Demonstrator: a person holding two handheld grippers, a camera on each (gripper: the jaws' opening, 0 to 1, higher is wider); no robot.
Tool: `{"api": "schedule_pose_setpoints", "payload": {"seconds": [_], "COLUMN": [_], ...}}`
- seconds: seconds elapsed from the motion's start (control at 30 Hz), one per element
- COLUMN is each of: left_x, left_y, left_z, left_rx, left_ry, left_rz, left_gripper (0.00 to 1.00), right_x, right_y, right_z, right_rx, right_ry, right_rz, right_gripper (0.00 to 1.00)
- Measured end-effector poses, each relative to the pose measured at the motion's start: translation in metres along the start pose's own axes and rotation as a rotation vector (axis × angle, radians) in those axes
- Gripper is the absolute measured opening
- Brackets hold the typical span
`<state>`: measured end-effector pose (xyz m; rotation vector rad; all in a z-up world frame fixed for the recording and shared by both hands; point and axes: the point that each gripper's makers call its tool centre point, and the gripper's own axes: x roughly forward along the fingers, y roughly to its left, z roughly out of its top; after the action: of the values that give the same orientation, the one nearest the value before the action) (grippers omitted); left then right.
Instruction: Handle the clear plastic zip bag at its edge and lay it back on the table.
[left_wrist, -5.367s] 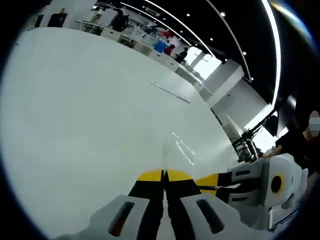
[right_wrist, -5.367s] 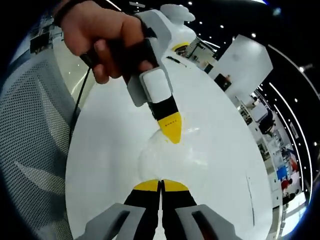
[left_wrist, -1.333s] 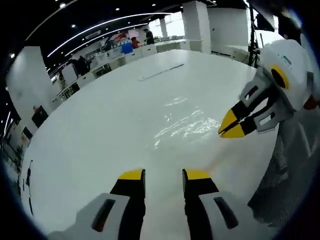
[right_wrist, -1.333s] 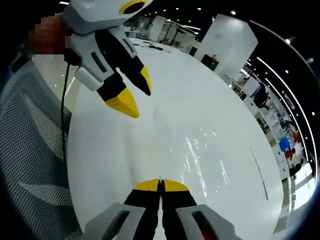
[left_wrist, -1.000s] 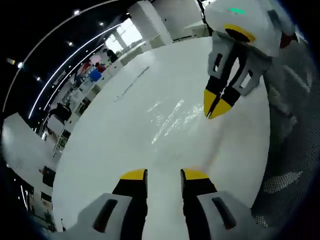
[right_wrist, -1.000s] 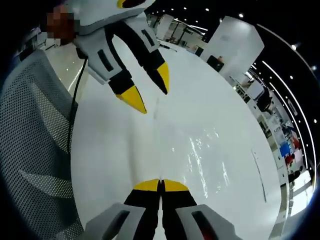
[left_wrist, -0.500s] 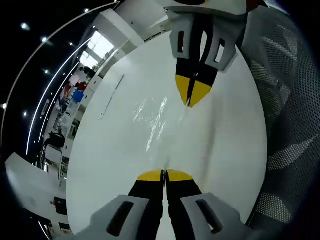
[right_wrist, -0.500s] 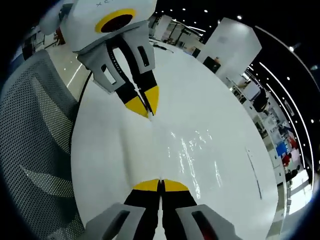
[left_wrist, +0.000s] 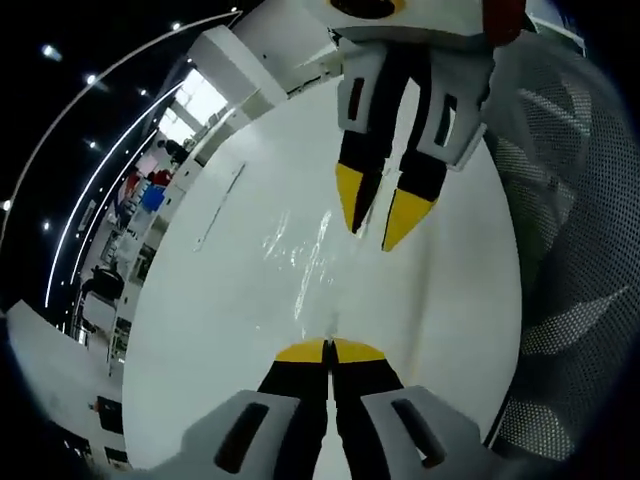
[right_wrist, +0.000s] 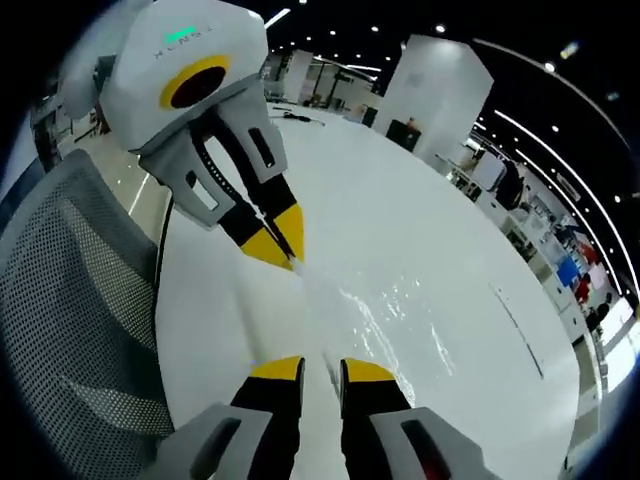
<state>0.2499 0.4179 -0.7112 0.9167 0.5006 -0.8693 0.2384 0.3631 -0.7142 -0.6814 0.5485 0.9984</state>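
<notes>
The clear zip bag (left_wrist: 305, 250) lies on the white table (left_wrist: 200, 330), visible mostly as glints. My left gripper (left_wrist: 327, 350) is shut at the bag's near edge, and a thin fold of plastic runs up from its tips. In the right gripper view the left gripper (right_wrist: 283, 242) comes in from the upper left with its yellow tips pinched on the bag (right_wrist: 390, 300) edge. My right gripper (right_wrist: 323, 370) is open with nothing between its fingers. In the left gripper view the right gripper (left_wrist: 377, 212) hangs open just above the bag's far edge.
A grey mesh chair (left_wrist: 570, 250) stands beside the table edge, and the same chair (right_wrist: 70, 300) is in the right gripper view. A thin long strip (right_wrist: 520, 335) lies further out on the table (right_wrist: 430, 190). Desks and people (left_wrist: 150, 185) are far behind.
My right gripper, shut on the bag edge half a second ago, has opened and let go. My left gripper shut on the opposite edge between one second and half a second ago and stays shut.
</notes>
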Motion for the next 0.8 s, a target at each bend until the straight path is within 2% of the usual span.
{"api": "schedule_pose_setpoints", "payload": {"seconds": [0.17, 0.5, 0.7, 0.8], "left_x": [0.002, -0.001, -0.002, -0.002], "left_y": [-0.001, -0.004, -0.007, -0.010], "left_z": [0.003, 0.015, 0.012, 0.009], "left_rx": [0.000, 0.016, 0.034, 0.044], "left_ry": [-0.020, -0.037, -0.030, -0.028], "left_rz": [-0.015, -0.014, -0.031, -0.041], "left_gripper": [0.00, 0.00, 0.00, 0.00], "right_x": [-0.002, 0.007, 0.011, 0.011], "right_y": [-0.004, 0.012, 0.024, 0.026], "right_z": [0.013, 0.041, 0.048, 0.050], "right_rx": [-0.007, -0.110, -0.233, -0.247], "right_ry": [-0.046, -0.092, -0.076, -0.076], "right_rz": [-0.015, 0.033, 0.060, 0.071], "right_gripper": [0.12, 0.08, 0.04, 0.02]}}
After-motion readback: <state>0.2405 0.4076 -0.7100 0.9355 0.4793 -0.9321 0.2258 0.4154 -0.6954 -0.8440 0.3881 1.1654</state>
